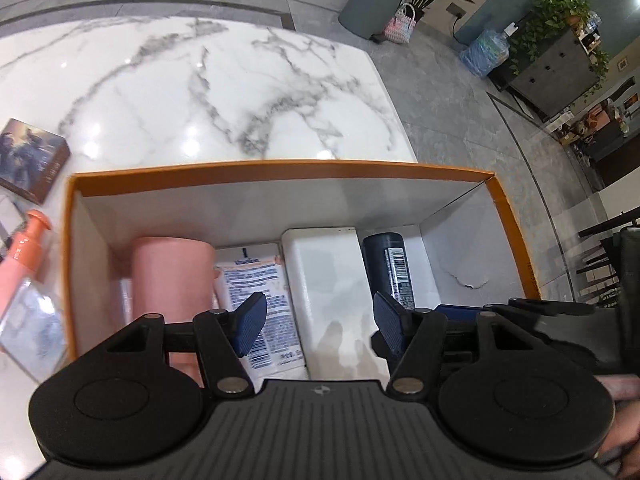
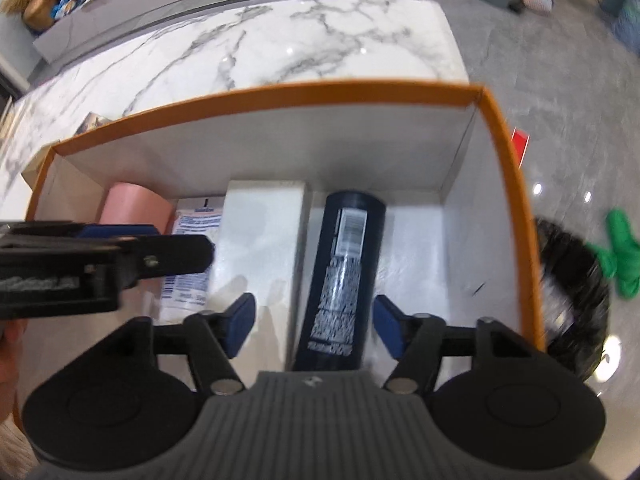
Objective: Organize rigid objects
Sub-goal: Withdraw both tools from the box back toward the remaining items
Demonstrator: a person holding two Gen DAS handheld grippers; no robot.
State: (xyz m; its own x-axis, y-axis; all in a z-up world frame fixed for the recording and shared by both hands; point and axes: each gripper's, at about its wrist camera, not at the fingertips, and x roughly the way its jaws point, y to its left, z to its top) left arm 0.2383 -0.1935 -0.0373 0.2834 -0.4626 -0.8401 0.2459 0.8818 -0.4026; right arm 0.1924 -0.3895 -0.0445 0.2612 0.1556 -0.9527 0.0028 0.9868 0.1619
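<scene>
Open jaws above orange-rimmed box [image 1: 276,170]

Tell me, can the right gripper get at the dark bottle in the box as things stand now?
Probably yes. The right gripper hangs over the dark bottle with its jaws open to either side. The white box lies close on one side; the orange box has free floor on the other.

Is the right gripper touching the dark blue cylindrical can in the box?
Apart. The right wrist view shows the right gripper open, with white box floor visible between each blue pad and the dark blue cylindrical can.
</scene>
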